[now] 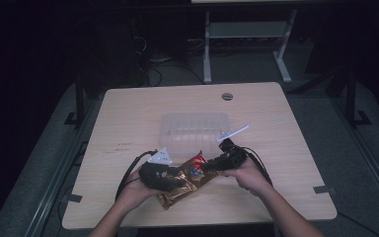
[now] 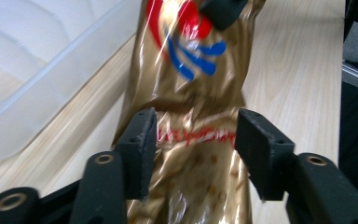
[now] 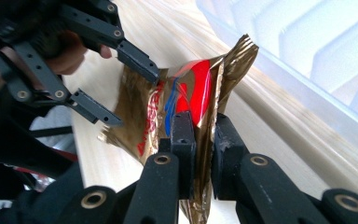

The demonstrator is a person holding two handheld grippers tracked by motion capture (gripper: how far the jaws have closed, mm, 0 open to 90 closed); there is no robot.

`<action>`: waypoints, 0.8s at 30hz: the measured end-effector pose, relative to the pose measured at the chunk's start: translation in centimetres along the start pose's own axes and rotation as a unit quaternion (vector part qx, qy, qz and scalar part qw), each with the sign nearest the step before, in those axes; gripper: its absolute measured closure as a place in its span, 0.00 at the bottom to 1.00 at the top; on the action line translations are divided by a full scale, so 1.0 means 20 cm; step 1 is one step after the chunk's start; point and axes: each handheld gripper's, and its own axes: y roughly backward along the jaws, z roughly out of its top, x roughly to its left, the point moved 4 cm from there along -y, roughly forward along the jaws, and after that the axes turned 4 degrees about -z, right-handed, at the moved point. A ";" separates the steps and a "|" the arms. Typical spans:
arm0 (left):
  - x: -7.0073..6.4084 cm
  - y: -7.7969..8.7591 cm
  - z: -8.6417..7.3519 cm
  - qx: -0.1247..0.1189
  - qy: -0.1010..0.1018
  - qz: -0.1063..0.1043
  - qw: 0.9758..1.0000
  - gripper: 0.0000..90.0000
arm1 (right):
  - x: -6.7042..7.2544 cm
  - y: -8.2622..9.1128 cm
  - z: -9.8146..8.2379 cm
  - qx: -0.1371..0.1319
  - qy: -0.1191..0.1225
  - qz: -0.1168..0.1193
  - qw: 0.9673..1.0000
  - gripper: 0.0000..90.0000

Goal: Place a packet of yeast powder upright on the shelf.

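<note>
A gold snack bag [image 1: 186,181] with a red and blue logo lies lifted between both hands near the table's front edge. My right gripper [image 3: 204,126] is shut on the bag [image 3: 193,88], pinching its crimped upper end; in the high view the right gripper [image 1: 208,167] sits at the bag's right end. My left gripper [image 2: 196,144] stands open, its jaws flanking the bag [image 2: 191,93] without pressing it. In the right gripper view, the left gripper [image 3: 128,93] spreads wide around the bag's far end. The left gripper [image 1: 176,178] is at the bag's left in the high view.
A clear plastic container [image 1: 195,131] stands mid-table just behind the bag, close beside it in the gripper views [image 2: 37,60] [image 3: 307,51]. The wooden table [image 1: 286,148] has a round cable grommet [image 1: 227,96] at the back. Table legs and cables lie on the dark floor beyond.
</note>
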 end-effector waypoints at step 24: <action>0.01 0.20 -0.22 -0.003 0.037 0.057 0.998 0.29 | 0.01 0.27 0.09 -0.074 -0.007 -0.005 0.997 0.92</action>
